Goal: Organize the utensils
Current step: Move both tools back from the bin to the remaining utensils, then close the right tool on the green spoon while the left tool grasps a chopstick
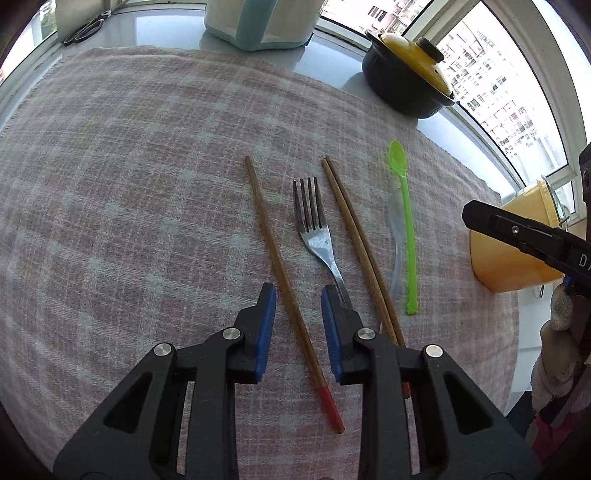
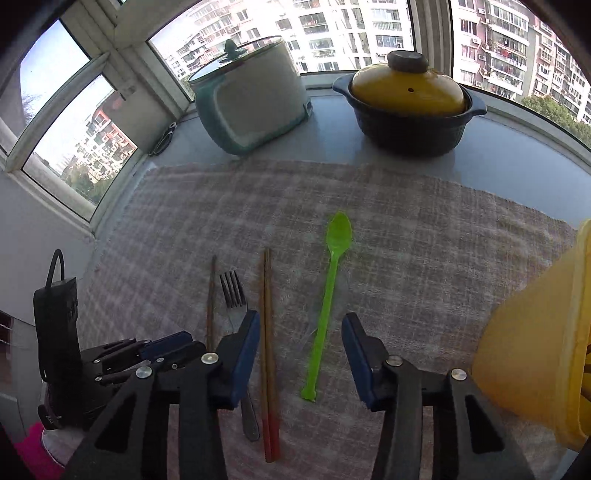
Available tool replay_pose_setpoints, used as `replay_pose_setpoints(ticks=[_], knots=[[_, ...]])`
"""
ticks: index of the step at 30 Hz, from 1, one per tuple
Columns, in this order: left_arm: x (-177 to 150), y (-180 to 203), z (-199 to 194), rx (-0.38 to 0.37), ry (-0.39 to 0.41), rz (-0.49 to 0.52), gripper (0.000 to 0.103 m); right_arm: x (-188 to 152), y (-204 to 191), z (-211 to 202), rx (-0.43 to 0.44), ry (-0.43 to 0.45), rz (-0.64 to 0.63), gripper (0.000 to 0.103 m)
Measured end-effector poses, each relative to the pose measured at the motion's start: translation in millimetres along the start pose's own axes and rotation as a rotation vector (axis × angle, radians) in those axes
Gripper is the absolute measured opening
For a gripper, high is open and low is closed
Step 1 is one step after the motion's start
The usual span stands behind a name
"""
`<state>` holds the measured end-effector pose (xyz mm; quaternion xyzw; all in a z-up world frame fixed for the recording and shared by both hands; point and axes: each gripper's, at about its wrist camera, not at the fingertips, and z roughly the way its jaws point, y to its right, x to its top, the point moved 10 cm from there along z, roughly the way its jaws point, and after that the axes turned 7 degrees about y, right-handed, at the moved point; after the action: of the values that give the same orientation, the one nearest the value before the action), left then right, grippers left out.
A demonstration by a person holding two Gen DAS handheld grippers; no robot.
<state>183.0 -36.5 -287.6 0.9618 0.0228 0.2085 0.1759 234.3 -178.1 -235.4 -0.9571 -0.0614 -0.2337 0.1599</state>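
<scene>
On a checked cloth (image 1: 129, 184) lie a single wooden chopstick with a red end (image 1: 275, 251), a metal fork (image 1: 314, 229), a pair of chopsticks (image 1: 354, 236) and a green plastic spoon (image 1: 404, 221) beside a clear spoon (image 1: 394, 229). My left gripper (image 1: 297, 291) straddles the single chopstick low over the cloth, with gaps at both blue pads, so it is open. My right gripper (image 2: 301, 315) is open above the chopstick pair (image 2: 267, 332) and the green spoon (image 2: 325, 314). The fork (image 2: 232, 291) lies just left of its left finger.
A yellow container (image 1: 509, 251) stands at the cloth's right edge, close to my right gripper's right finger (image 2: 356, 350). Behind the cloth on the sill stand a dark pot with a yellow lid (image 2: 406, 107) and a white-and-teal cooker (image 2: 251, 99). Scissors (image 1: 85, 29) lie far left.
</scene>
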Motion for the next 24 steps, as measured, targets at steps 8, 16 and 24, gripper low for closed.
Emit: replay_pose_setpoints(ticks=[8,16,24], knots=[[1.2,-1.4,10.2,0.012,-0.011,-0.012,0.025,-2.4,6.2,30.3,-0.020,-0.064,0.018,0.043],[1.5,-0.5,16.7,0.020,-0.019,-0.007,0.025,-0.8,8.7,40.6,-0.017,-0.085,0.031,0.036],[0.2,-2.3,20.9,0.030,-0.019,-0.008,0.023,1.7,10.9,53.5,-0.037,-0.103,0.027,0.031]])
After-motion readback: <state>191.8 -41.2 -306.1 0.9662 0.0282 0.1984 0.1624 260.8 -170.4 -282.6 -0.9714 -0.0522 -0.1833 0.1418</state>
